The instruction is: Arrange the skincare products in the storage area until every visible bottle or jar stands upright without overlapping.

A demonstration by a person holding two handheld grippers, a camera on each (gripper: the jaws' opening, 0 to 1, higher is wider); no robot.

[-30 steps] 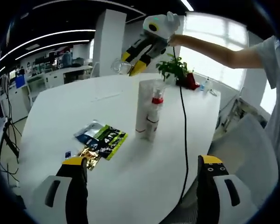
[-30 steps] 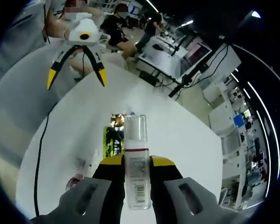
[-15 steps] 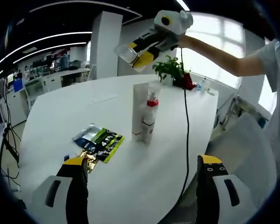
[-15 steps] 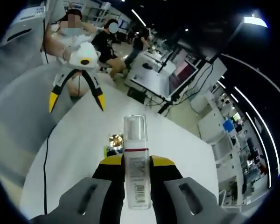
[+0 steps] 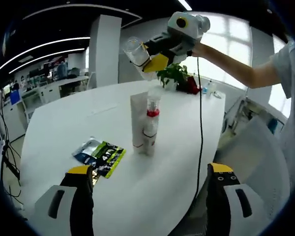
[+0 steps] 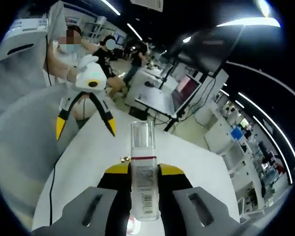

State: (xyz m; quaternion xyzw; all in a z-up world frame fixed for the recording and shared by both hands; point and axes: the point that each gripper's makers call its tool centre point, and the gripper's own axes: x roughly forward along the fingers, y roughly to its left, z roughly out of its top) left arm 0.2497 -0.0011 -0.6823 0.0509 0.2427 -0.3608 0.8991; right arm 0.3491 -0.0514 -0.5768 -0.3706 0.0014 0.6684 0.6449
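While the right gripper [image 6: 143, 169] is clenched on a clear bottle [image 6: 142, 172] with a transparent cap, a red band below the cap and a barcode on its label, the same pairing appears in the left gripper view as the right gripper [image 5: 152, 56] held in the air above the white table [image 5: 78, 118], the clear bottle [image 5: 134, 50] jutting from its yellow-tipped jaws and a black cable hanging from it. Directly below that raised bottle, near the middle of the table, a tall white tube [image 5: 136, 120] stands upright, and a red-collared spray bottle [image 5: 150, 125] stands upright just beside it, apparently touching it. Flat sachets [image 5: 99, 156] in green, blue and black lie on the table, apart from the tube and on the side nearer the left gripper [image 5: 148, 201], whose jaws stand wide apart and hold nothing. Beyond the tube, at the table's far edge, sits a potted plant [image 5: 176, 76]. Seen from the right gripper view, the left gripper [image 6: 86, 129] hangs released above the table, its two yellow tips spread.
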